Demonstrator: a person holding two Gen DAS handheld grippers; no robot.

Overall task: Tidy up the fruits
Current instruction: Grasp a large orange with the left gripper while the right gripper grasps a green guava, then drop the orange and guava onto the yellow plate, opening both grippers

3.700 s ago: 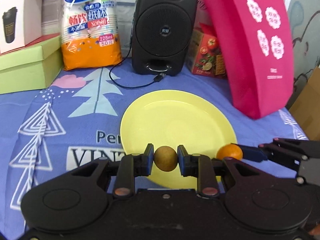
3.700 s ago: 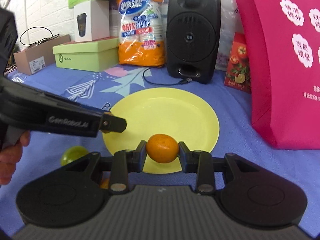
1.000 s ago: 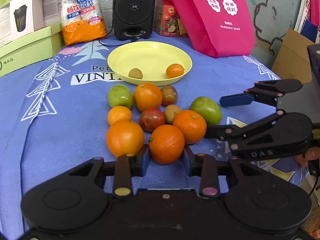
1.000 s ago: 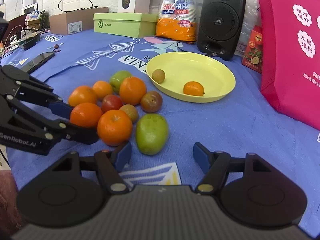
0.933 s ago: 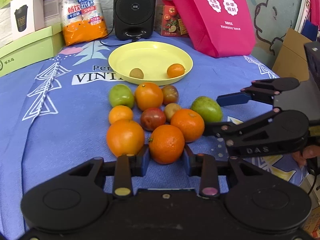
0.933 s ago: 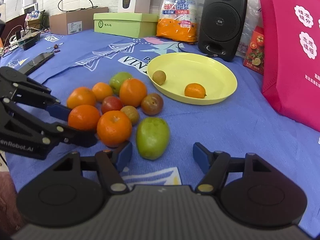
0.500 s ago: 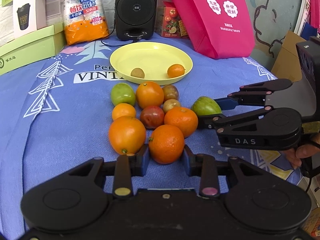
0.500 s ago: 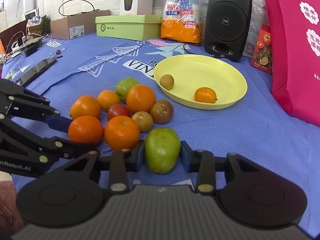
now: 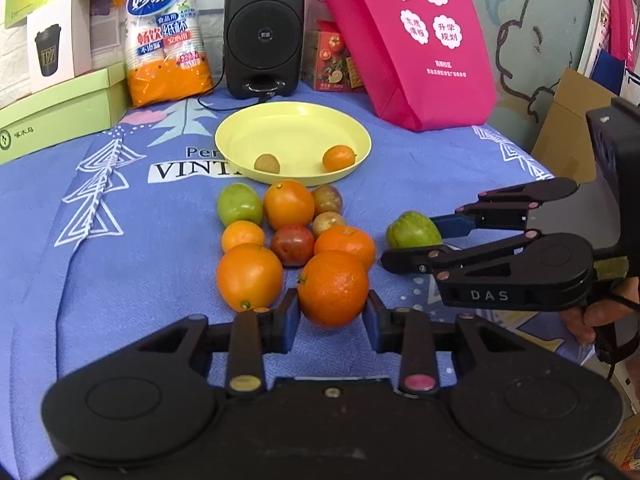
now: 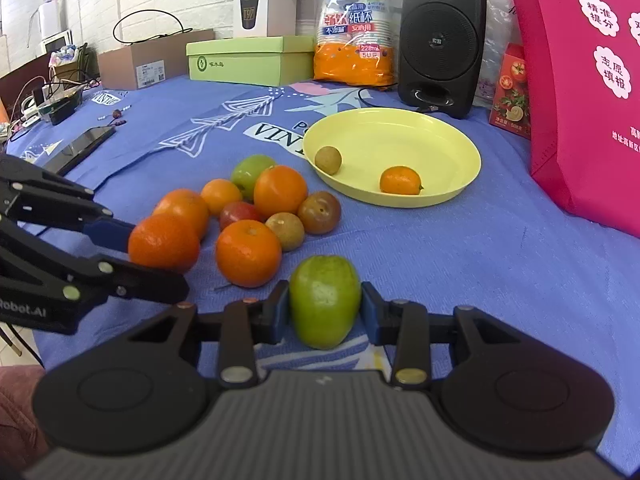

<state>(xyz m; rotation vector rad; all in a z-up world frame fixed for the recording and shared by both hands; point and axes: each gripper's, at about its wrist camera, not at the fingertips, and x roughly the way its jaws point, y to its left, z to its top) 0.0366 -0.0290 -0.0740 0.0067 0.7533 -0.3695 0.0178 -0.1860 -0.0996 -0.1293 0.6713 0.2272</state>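
Note:
My left gripper [image 9: 331,316] is shut on a large orange [image 9: 333,288] at the near end of a cluster of several fruits [image 9: 288,224] on the blue cloth. My right gripper [image 10: 322,312] is shut on a green fruit [image 10: 323,300], which also shows in the left wrist view [image 9: 412,234] to the right of the cluster. The yellow plate [image 9: 280,128] behind the cluster holds a small brown fruit [image 9: 267,163] and a small mandarin [image 9: 338,159]. The left gripper also shows in the right wrist view [image 10: 120,252], around the orange [image 10: 164,243].
A black speaker [image 9: 263,32], an orange cup pack [image 9: 166,36], green boxes [image 9: 60,112] and a pink bag [image 9: 412,44] stand behind the plate. A phone [image 10: 80,146] lies on the cloth at the far left. The table edge runs along the right [image 9: 560,184].
Both grippers left a fruit on the plate and drew back to the cluster. The right gripper closed on the green fruit and pulled it clear of the cluster; the left stays shut on the orange.

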